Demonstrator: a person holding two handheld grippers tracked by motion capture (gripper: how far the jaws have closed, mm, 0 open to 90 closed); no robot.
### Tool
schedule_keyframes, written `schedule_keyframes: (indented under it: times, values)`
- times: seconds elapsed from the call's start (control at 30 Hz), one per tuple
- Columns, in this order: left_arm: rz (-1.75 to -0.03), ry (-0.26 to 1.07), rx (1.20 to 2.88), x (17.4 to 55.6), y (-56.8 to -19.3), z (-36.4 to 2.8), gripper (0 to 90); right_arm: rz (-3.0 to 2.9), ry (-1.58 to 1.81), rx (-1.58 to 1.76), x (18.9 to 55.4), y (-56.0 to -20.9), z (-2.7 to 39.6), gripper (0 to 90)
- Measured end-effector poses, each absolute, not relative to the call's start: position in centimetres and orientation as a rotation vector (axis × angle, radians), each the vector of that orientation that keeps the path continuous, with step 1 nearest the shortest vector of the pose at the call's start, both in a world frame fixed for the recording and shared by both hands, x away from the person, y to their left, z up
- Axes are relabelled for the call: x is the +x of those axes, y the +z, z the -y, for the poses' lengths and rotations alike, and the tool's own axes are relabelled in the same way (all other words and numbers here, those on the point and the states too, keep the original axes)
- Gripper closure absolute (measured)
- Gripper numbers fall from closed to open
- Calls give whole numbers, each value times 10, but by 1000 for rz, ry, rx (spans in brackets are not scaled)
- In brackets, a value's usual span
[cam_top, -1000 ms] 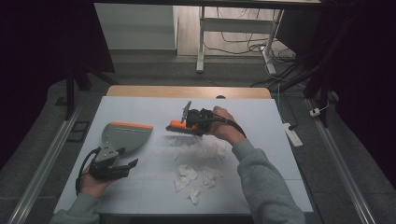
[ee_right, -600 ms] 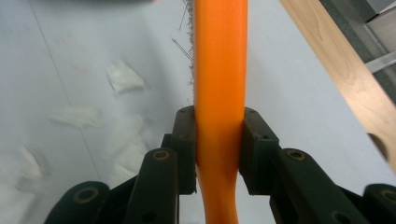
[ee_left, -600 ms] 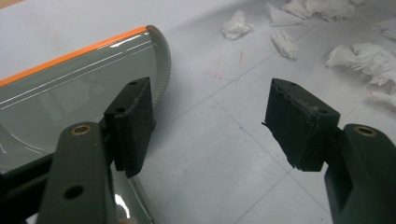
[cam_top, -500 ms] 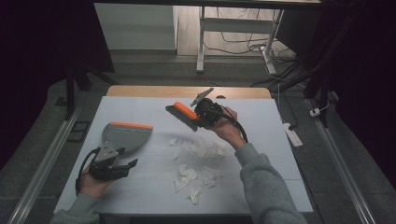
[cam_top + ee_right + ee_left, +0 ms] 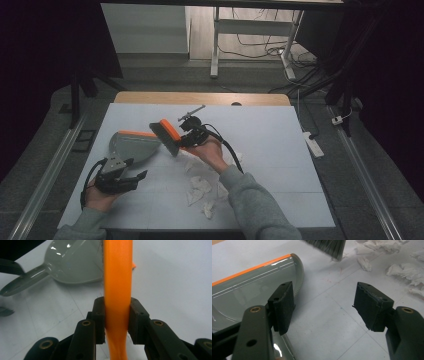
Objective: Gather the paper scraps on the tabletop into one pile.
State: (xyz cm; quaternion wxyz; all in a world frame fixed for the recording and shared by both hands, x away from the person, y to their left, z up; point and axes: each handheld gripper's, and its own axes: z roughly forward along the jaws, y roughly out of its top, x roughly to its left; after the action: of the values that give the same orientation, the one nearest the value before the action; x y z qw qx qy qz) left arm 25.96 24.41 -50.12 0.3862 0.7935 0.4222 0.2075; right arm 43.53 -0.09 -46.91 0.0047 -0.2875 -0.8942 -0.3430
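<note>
Here the right tool [image 5: 117,320] clamps the orange brush [image 5: 117,277].

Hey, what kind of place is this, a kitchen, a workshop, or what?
Most likely a lab or recording room, not a home. A white-topped table stands in a dim space, loose cables trail across the floor behind it, and metal rails run along the floor at both sides.

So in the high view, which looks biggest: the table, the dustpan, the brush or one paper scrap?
1. table
2. dustpan
3. brush, though it is lifted nearer the camera, so unsure against the dustpan
4. paper scrap
</note>
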Motion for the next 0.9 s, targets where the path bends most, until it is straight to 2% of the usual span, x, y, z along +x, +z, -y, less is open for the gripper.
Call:
schedule_keyframes:
  times: [0.1,0.27,0.43,0.5,0.63,0.9]
  values:
    - [-1074,526,2021,260,-502,-245,335,2804,-1050,-981,441,-479,8,704]
    - [-1075,527,2021,260,-502,-245,335,2763,-1003,-1132,444,-482,50,704]
    - [-1072,527,2034,261,-503,-243,334,2792,-1070,-1115,428,-459,77,705]
    - [-1074,527,2031,261,-502,-244,334,2809,-1147,-1021,413,-435,78,704]
    - [-1078,529,2025,260,-502,-244,335,2810,-1144,-918,396,-425,69,704]
    - [-1078,527,2023,260,-502,-245,336,2790,-1050,-854,384,-451,42,704]
